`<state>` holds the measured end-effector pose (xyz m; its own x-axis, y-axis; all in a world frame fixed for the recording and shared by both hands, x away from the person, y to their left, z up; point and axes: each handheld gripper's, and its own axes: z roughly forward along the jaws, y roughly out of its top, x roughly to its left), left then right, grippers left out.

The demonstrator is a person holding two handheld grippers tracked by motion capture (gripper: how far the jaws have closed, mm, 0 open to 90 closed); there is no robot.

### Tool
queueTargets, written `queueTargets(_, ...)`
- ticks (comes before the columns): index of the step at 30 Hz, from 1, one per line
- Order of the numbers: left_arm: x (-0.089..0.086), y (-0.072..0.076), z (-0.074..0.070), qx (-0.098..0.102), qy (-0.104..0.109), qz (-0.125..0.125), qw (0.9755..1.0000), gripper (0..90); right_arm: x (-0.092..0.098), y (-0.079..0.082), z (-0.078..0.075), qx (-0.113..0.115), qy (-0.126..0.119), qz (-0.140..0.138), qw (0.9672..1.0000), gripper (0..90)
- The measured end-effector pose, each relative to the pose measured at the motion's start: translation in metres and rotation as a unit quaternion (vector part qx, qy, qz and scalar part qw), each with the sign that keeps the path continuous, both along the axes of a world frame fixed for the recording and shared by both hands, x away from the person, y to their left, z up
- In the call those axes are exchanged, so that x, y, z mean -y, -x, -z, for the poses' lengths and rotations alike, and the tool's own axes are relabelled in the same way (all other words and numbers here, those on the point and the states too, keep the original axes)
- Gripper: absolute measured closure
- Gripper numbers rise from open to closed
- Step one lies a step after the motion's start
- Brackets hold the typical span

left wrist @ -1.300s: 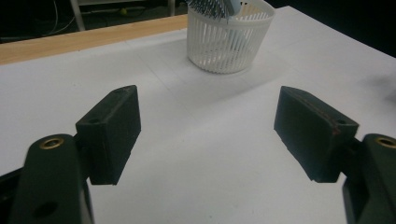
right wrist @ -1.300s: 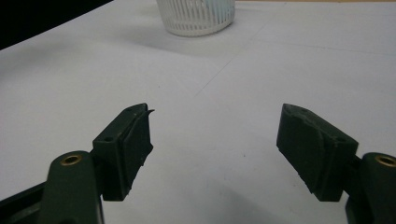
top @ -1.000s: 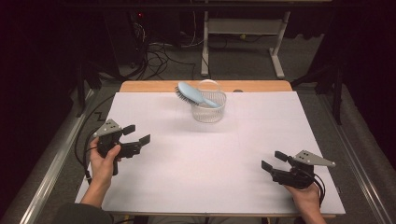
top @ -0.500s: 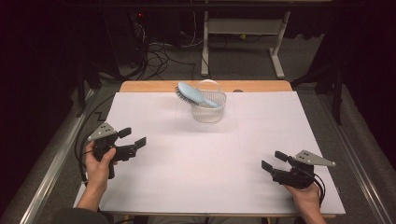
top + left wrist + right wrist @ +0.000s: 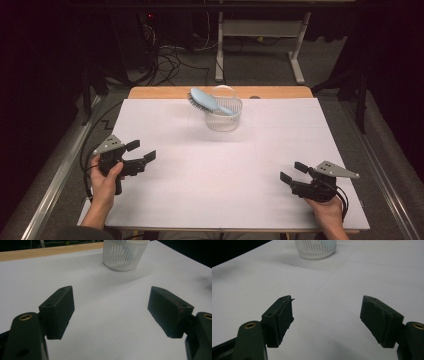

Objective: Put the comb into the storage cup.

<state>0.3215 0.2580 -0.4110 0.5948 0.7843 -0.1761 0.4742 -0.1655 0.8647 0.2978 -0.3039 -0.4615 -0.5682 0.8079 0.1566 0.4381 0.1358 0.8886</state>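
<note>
A white slatted basket [image 5: 223, 116] stands at the far middle of the white table sheet [image 5: 225, 170], with a light blue hairbrush [image 5: 207, 101] lying tilted across its rim. My left gripper [image 5: 142, 150] is held at the near left, pointing toward the basket [image 5: 125, 255]. Its jaws have just been opening and it [image 5: 111, 288] is open, with nothing between the pads. At the near right, my right gripper [image 5: 292, 171] is also open and empty [image 5: 327, 298], with the basket [image 5: 315, 248] far ahead of it.
A strip of wooden tabletop [image 5: 165, 92] shows beyond the sheet. Cables [image 5: 170, 60] and a metal desk frame [image 5: 260, 30] are on the dark floor behind the table. A metal rail [image 5: 55, 180] runs along the left side.
My left hand has drifted a little toward the left edge and nearer the person, and its jaws stand slightly wider. The right gripper, basket and brush have not moved.
</note>
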Motion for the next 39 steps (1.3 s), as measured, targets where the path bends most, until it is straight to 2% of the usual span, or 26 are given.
queueTargets(39, -0.006, 0.007, 0.018, -0.012, 0.009, -0.005, 0.9999, 24.0, 0.0, 0.0, 0.0, 0.001, 0.001, 0.001, 1.0, 27.0)
